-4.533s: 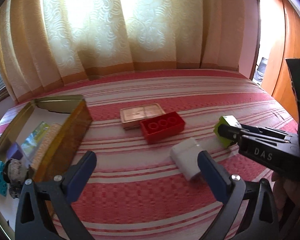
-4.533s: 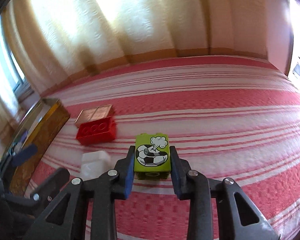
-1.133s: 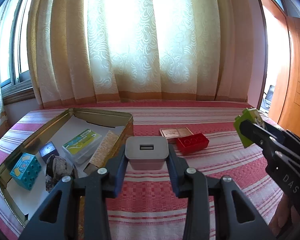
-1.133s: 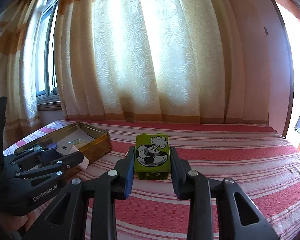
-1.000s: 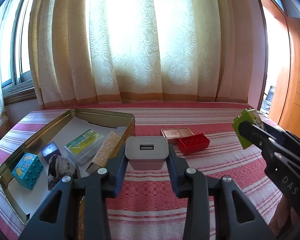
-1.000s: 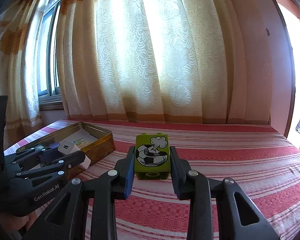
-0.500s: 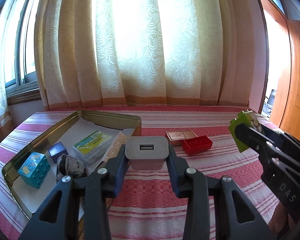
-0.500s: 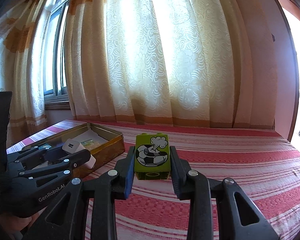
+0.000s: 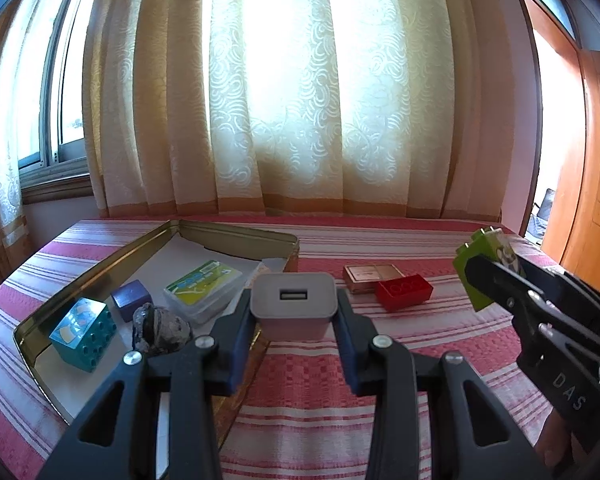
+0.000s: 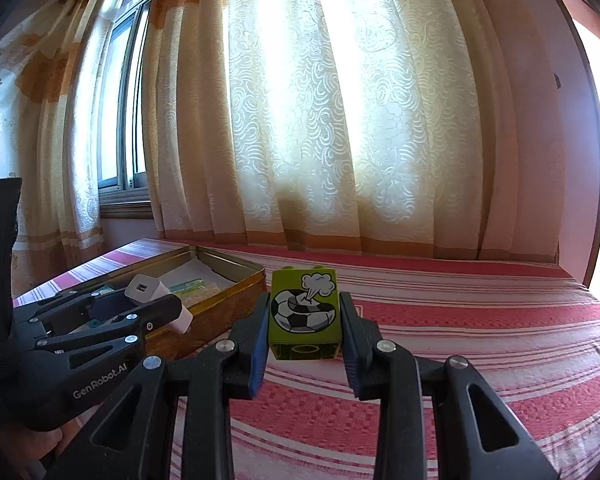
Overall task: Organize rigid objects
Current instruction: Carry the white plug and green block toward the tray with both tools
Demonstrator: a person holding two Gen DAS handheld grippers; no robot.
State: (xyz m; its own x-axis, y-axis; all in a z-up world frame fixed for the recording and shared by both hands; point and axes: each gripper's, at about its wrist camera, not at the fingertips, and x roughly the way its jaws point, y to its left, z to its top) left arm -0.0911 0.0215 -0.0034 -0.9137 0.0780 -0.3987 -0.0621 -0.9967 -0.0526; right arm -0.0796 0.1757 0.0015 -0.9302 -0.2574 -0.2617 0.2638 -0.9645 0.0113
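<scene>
My left gripper (image 9: 294, 314) is shut on a white USB charger (image 9: 293, 304) and holds it in the air just right of the gold tin box (image 9: 236, 234). My right gripper (image 10: 305, 320) is shut on a green toy brick with a football picture (image 10: 304, 308), held above the bed; it also shows at the right of the left wrist view (image 9: 484, 272). The left gripper with the charger (image 10: 156, 298) shows in the right wrist view beside the tin (image 10: 216, 312). A red brick (image 9: 404, 292) and a copper case (image 9: 372, 274) lie on the striped bed cover.
The tin holds a teal brick (image 9: 82, 332), a purple cube (image 9: 132, 294), a dark stone (image 9: 160, 328) and a clear card box (image 9: 204, 290). Curtains (image 9: 300, 100) hang behind the bed. A wooden wardrobe (image 9: 596, 200) stands at the right.
Both grippers have drifted left toward the tin, still holding their objects. The tin sits further right in the right wrist view.
</scene>
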